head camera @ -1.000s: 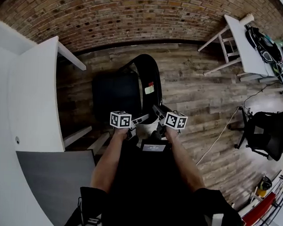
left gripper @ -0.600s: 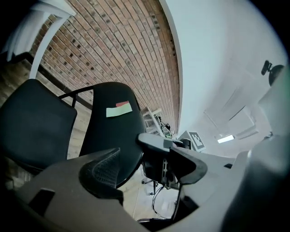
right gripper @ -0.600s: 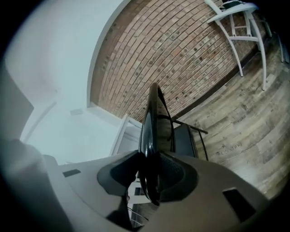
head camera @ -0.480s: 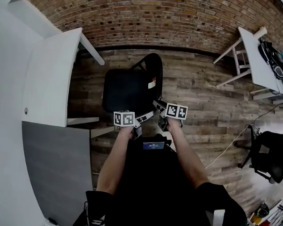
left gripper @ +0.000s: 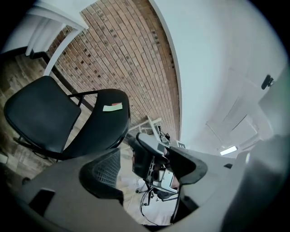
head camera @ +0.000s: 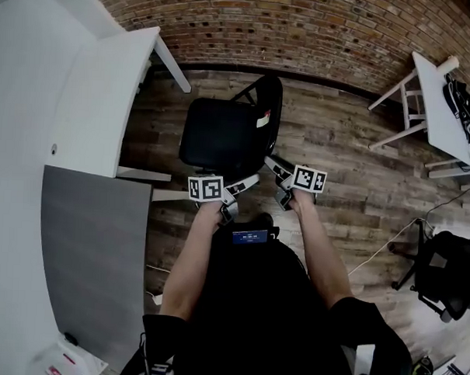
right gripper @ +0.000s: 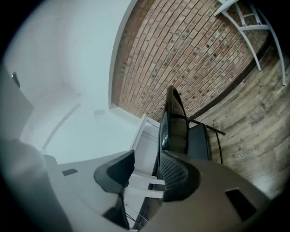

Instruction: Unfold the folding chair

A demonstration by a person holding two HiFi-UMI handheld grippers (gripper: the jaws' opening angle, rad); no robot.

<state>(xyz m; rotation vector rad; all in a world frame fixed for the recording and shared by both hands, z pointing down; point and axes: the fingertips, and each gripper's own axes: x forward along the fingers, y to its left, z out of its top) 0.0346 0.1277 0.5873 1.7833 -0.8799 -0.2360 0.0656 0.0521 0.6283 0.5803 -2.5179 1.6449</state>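
Note:
The black folding chair stands unfolded on the wood floor, seat (head camera: pixel 220 139) flat and backrest (head camera: pixel 270 107) upright with a small label on it. My left gripper (head camera: pixel 243 186) hovers just off the seat's near edge, jaws open and empty. In the left gripper view the seat (left gripper: pixel 41 113) and backrest (left gripper: pixel 106 124) lie to the left of the left gripper (left gripper: pixel 147 165). My right gripper (head camera: pixel 274 167) is beside the backrest's lower end. Its jaws have just been opening and nothing is between them. The right gripper (right gripper: pixel 147 174) sees the backrest (right gripper: pixel 174 118) edge-on beyond its jaws.
A white table (head camera: pixel 91 99) stands left of the chair, with a grey surface (head camera: pixel 92 254) below it. A brick wall (head camera: pixel 304 30) runs behind. At right are a white trestle table (head camera: pixel 444 106) and a black office chair (head camera: pixel 449 270). A cable (head camera: pixel 372 259) lies on the floor.
Both grippers have pulled back from the chair toward the person and risen. The right gripper's jaws have spread wider, off the backrest. The head view has swung, so the chair sits higher in the frame.

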